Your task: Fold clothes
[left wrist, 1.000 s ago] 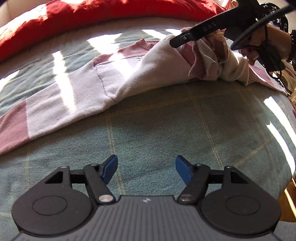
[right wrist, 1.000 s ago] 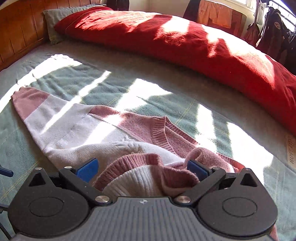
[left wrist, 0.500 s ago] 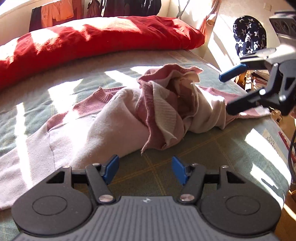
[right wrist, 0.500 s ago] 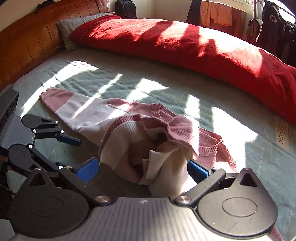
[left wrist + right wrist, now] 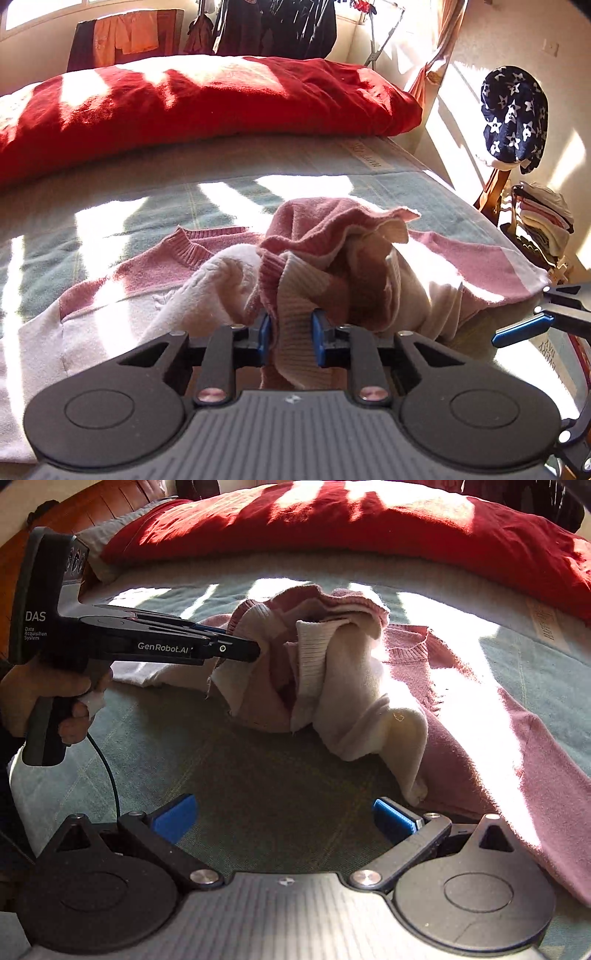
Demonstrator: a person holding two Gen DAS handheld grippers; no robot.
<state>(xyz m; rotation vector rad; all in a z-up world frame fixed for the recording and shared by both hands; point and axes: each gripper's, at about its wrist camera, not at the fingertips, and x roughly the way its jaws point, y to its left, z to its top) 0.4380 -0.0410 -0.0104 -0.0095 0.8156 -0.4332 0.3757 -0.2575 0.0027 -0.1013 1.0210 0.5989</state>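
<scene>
On the sunlit green bed [image 5: 258,768] the pink-and-white sweater [image 5: 332,266] lies bunched, soft and limp. The left gripper [image 5: 290,336] is closing on its ribbed hem; the right gripper [image 5: 284,818] stands wide, empty. Better grip hems.

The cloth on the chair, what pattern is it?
Cloth: dark blue with white stars, left wrist view.

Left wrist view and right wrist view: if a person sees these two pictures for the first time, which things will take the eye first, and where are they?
First comes the bunched pink and white sweater in the middle of the green bed cover, with the left claw closing on a fold of it. Behind it, the big red blanket lies across the far side of the bed. The right claw stands open over bare cover, near the sweater.
</scene>
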